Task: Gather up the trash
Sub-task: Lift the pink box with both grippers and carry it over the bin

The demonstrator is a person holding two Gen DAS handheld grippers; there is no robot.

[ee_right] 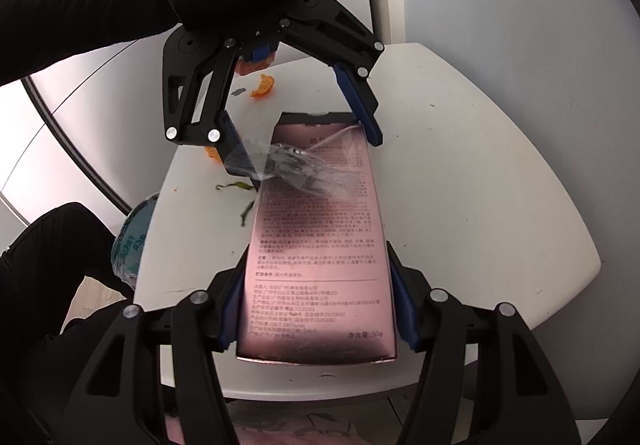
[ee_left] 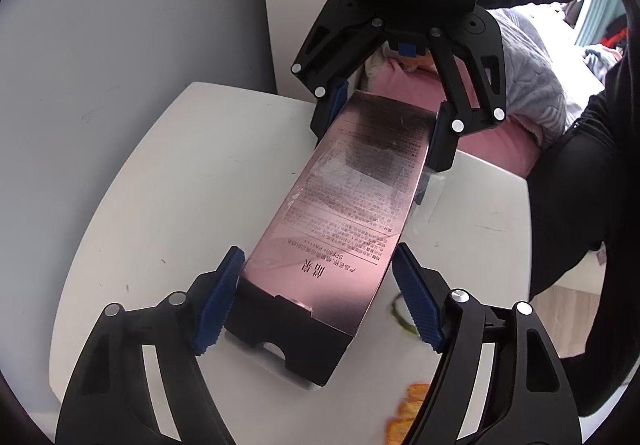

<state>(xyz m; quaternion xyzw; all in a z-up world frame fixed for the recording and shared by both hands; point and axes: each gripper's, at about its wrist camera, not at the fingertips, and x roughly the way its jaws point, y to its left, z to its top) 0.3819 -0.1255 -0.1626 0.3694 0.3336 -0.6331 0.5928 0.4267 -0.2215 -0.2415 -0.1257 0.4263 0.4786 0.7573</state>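
A long pink carton (ee_left: pixel 344 181) printed with text lies over the white table (ee_left: pixel 160 185). My right gripper (ee_right: pixel 316 257) is shut on one end of the carton (ee_right: pixel 320 245), with both blue pads pressed to its sides. In the left wrist view it shows as the right gripper (ee_left: pixel 378 147) clamping the far end. My left gripper (ee_left: pixel 318 257) stands open around the other, black-flapped end, with a gap at its right pad. A piece of clear plastic film (ee_right: pixel 296 165) clings to the carton near the left gripper (ee_right: pixel 306 155).
Orange peel (ee_right: pixel 262 87) and a green strip (ee_right: pixel 236 187) lie on the table (ee_right: pixel 460 165); more orange peel (ee_left: pixel 408 405) shows by my left fingers. A teal wrapped bundle (ee_right: pixel 132 241) sits below the table's edge. Pink bedding (ee_left: pixel 400 85) and a grey blanket (ee_left: pixel 528 77) lie beyond. A person's dark sleeves are close.
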